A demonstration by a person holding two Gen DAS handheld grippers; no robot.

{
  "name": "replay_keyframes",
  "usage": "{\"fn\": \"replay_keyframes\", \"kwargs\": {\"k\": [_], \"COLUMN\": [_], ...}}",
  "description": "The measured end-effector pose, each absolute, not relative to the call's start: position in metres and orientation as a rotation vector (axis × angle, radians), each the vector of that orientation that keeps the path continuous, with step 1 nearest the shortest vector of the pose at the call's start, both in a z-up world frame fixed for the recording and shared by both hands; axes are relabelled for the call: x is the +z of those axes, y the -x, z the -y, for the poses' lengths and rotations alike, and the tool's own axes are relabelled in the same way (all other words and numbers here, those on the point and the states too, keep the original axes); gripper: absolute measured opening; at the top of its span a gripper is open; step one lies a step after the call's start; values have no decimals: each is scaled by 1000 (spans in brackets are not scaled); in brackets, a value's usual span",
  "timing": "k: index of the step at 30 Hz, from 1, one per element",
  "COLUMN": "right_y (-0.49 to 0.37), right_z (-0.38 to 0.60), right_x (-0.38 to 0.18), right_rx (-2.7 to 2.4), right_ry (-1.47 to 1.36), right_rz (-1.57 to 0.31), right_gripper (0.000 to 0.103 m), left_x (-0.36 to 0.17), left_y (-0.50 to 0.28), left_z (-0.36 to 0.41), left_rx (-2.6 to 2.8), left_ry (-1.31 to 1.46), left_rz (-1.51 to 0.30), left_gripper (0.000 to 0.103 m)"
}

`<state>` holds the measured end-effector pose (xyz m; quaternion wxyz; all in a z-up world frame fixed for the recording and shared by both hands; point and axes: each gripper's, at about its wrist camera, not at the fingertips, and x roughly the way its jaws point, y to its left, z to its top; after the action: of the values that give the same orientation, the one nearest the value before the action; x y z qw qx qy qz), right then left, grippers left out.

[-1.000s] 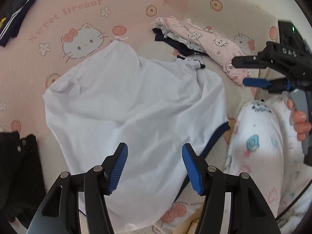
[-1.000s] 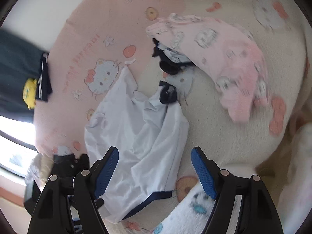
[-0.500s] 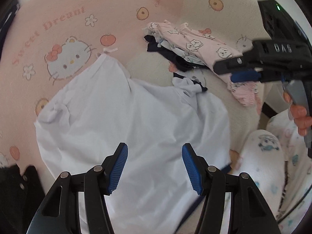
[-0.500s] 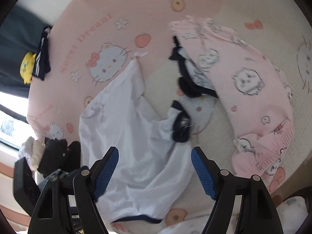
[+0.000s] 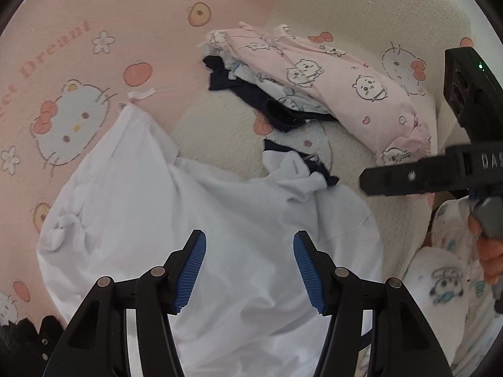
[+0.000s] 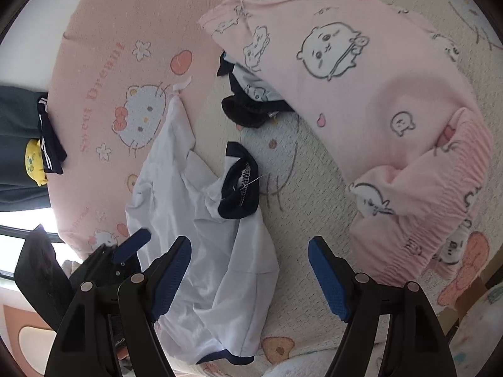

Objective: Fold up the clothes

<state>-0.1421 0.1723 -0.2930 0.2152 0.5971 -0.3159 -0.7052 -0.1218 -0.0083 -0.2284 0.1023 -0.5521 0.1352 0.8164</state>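
1. The crumpled white cotton shirt with navy trim point(image 5: 201, 226) is lying on the pink cartoon-print blanket point(image 5: 78, 47).
2. The left gripper point(image 5: 250, 270) is hovering over it, half-open, empty.
3. The right gripper point(image 6: 250, 278) is gaping wide, gripping nothing.

The left gripper point(image 5: 250, 270) is pointed steeply downward, its blue-padded jaws held apart with nothing pinched between them. The right gripper point(image 6: 250, 279) is angled downward, its jaws spread wider and likewise empty. Fingers point(image 5: 487, 251) are seen wrapped around the right gripper's handle.
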Motion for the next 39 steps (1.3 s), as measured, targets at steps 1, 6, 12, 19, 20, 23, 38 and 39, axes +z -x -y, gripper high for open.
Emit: {"fn": "replay_keyframes", "kwargs": {"k": [1, 6, 12, 19, 20, 23, 38, 39], "right_y": [143, 146, 146, 140, 139, 140, 155, 159], "right_z": [-171, -169, -175, -160, -158, -159, -138, -133], "right_x": [-294, -302, -299, -296, -296, -295, -290, -291], "right_rx": [-1949, -1952, -2006, -2050, -2051, -2059, -2071, -2064], "right_ry": [-1655, -1655, -1554, -1559, -1558, -1555, -1484, -1472], "right_rz": [871, 797, 699, 452, 431, 435, 492, 501], "right_gripper": [76, 76, 76, 76, 76, 76, 76, 76], "left_x": [-229, -235, -246, -264, -266, -269, -260, -259], "left_y": [124, 136, 151, 164, 165, 160, 180, 179], "left_z": [6, -8, -21, -36, -38, -46, -4, 0], "left_rx": [2386, 2271, 2156, 2100, 2089, 2092, 2170, 2176], "left_ry": [1627, 1601, 1554, 1544, 1528, 1465, 1508, 1514], "left_rz": [-405, -505, -641, -710, -705, -781, -461, -448], "left_gripper": [55, 55, 55, 55, 55, 55, 17, 17]}}
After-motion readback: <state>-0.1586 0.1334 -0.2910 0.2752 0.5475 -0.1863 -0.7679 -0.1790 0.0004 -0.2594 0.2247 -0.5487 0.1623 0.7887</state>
